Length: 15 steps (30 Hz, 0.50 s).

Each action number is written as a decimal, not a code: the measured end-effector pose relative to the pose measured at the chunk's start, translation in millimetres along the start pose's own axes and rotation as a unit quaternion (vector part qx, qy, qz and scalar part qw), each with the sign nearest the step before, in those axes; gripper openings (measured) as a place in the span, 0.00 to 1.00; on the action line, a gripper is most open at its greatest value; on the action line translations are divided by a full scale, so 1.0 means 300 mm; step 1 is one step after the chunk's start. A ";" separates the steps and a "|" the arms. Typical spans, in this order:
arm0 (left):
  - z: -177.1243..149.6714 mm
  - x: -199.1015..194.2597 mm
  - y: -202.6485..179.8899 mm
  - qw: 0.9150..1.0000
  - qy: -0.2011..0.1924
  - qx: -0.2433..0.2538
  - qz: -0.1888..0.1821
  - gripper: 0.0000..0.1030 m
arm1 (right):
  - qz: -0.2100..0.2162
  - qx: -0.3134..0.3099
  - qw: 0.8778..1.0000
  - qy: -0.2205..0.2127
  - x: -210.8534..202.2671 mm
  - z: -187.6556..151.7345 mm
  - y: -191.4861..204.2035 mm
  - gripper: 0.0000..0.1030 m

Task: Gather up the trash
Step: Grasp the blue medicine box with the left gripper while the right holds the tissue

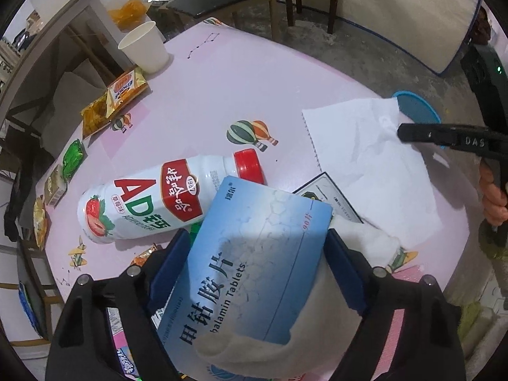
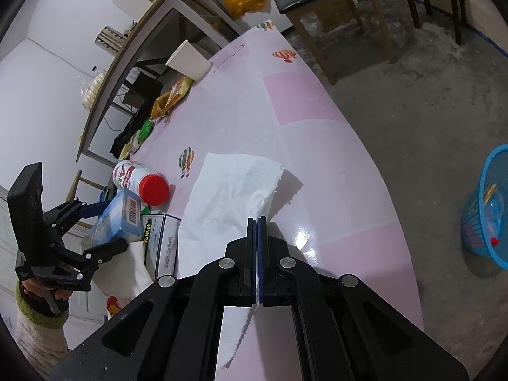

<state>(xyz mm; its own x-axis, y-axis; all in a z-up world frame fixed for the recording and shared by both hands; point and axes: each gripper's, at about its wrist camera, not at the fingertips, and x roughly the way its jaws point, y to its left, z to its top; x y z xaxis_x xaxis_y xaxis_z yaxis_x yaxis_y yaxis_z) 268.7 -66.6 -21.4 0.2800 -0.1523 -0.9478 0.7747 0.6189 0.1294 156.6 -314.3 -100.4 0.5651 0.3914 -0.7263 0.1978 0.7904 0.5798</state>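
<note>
Left gripper is clamped across a blue tablet box, its blue fingers pressing the box's two long sides, with a white crumpled wad under the box's near end. My right gripper has its fingers pressed together on the near edge of a white tissue, the rest of the sheet draped on the table.

Taking the tissue as landmark: the drink bottle lies on its side just left of it, red cap toward the sheet; a second small carton sits at the tissue's near-left corner, partly under the blue box. A paper cup and snack wrappers lie well beyond, by the far-left table edge. The blue basket stands on the floor to the tissue's right, past the table edge, already holding scraps.

My worries: the tissue is thin and caught only by its rim, so I judge a quick pull could tear it. The box may be hollow and could buckle or twist out if I swing fast. Swinging low could also knock the bottle, which would roll.

Right of the tissue the table is bare to its edge, and the floor out to the basket looks open, so that is my clear lane.
</note>
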 end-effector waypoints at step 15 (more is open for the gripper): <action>-0.049 -0.192 0.108 0.986 -0.141 -0.081 -0.045 0.77 | -0.002 -0.002 1.000 0.000 -0.007 -0.002 0.002 0.00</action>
<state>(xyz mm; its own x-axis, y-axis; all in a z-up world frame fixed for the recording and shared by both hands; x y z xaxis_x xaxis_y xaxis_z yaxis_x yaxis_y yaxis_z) 269.4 -26.5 33.2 0.3780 -0.4069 -0.8316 0.7092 0.7046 -0.0224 155.1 -314.5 -98.8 0.5639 0.3892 -0.7284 0.1963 0.7935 0.5760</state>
